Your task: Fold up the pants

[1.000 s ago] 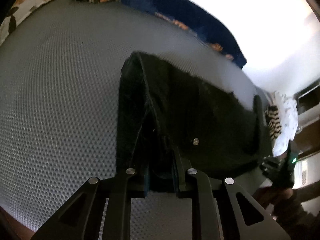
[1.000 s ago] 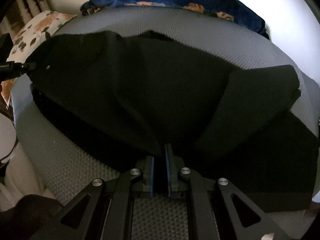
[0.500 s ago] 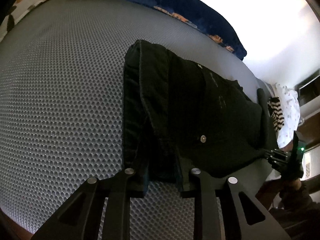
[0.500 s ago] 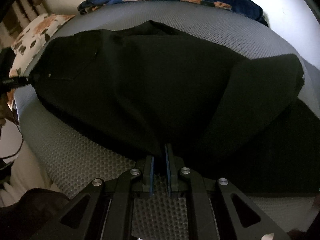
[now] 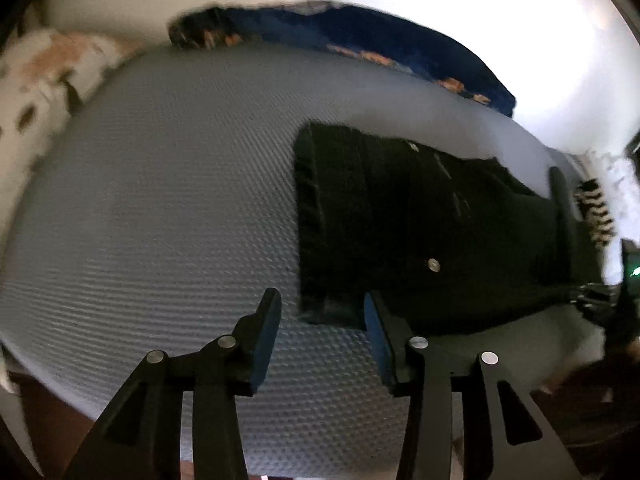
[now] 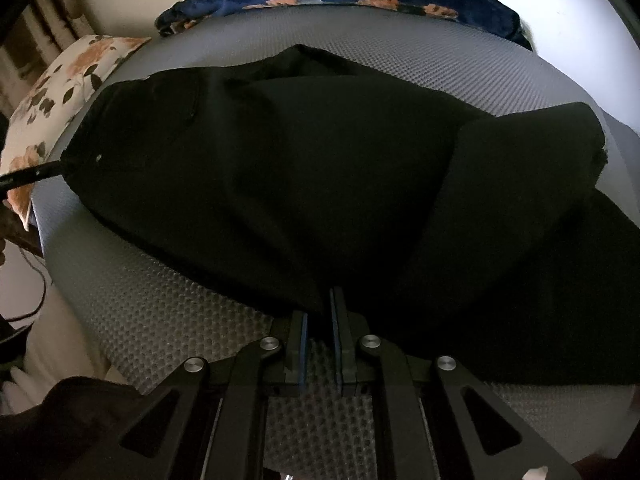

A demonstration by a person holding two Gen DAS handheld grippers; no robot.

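Black pants (image 6: pixel 300 184) lie spread on a grey mesh mattress (image 6: pixel 168 312). In the left wrist view the waistband end (image 5: pixel 400 232), with a metal button, lies flat just beyond my left gripper (image 5: pixel 322 310), which is open and empty; its right blue pad touches the waistband corner. My right gripper (image 6: pixel 319 312) is shut on the near edge of the pants fabric, low over the mattress. A folded-over leg (image 6: pixel 528 160) lies at the right. The left gripper's tip (image 6: pixel 36 174) shows at the waistband in the right wrist view.
A dark blue floral blanket (image 5: pixel 380 40) lies along the far edge of the mattress (image 5: pixel 160 200). A white floral pillow (image 6: pixel 68 80) sits at the left. A striped cloth (image 5: pixel 596 212) lies off the mattress at the right. The near mattress edge drops off.
My left gripper has opened and let go of the waistband, which now lies flat on the mattress. My right gripper has stayed shut on the fabric, lowered a little.
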